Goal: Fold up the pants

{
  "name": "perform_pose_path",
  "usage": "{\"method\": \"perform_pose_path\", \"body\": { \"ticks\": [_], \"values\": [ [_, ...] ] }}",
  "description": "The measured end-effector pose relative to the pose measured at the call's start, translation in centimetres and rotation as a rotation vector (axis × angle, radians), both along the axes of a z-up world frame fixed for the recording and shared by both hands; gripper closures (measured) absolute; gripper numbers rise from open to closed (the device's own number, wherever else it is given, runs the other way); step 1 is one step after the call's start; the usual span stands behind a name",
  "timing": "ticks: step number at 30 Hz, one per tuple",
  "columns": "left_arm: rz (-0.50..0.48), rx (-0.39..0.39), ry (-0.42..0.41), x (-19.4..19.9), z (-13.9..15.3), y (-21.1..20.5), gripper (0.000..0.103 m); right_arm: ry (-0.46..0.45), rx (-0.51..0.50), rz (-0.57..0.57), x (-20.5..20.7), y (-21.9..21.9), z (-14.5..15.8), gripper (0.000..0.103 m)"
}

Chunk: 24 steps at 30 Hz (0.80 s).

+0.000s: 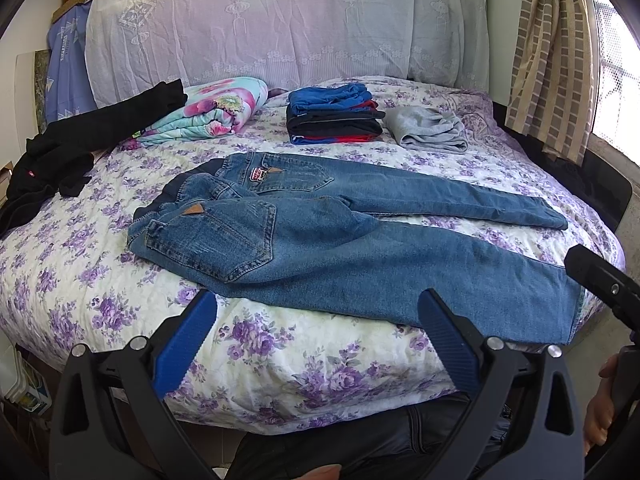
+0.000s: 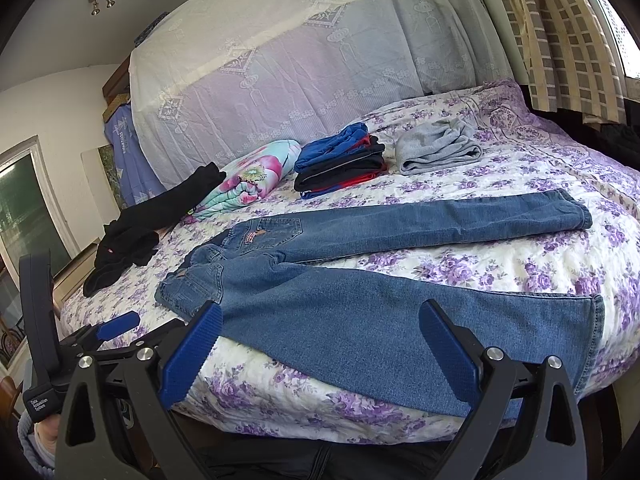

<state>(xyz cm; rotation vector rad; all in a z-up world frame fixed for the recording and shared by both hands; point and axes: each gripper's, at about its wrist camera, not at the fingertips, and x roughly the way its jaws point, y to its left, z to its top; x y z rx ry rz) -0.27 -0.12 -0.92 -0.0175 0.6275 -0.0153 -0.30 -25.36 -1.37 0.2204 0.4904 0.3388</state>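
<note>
Jeans (image 1: 320, 248) flat — both tools apart, empty

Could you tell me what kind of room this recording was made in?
Most likely a home bedroom. The jeans lie spread on a bed with a purple floral quilt, a stack of folded clothes sits behind them, and a checked curtain hangs at the window.

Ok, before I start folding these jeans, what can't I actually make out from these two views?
- Jeans front side: face-down on the bed, both views.
- Stack of folded clothes: item count unclear, layers overlap.
- Black garment: runs past the left edge, left wrist view.
- Floor: hidden by the bed.
</note>
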Motion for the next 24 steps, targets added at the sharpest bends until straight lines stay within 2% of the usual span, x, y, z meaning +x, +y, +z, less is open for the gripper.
{"method": "perform_pose_path", "body": {
  "ticks": [24],
  "values": [
    [-0.002,-0.004,0.007,-0.3,-0.6,-0.2,0.005,0.014,0.007,0.000,-0.3,0.0,-0.7,0.004]
  ]
}}
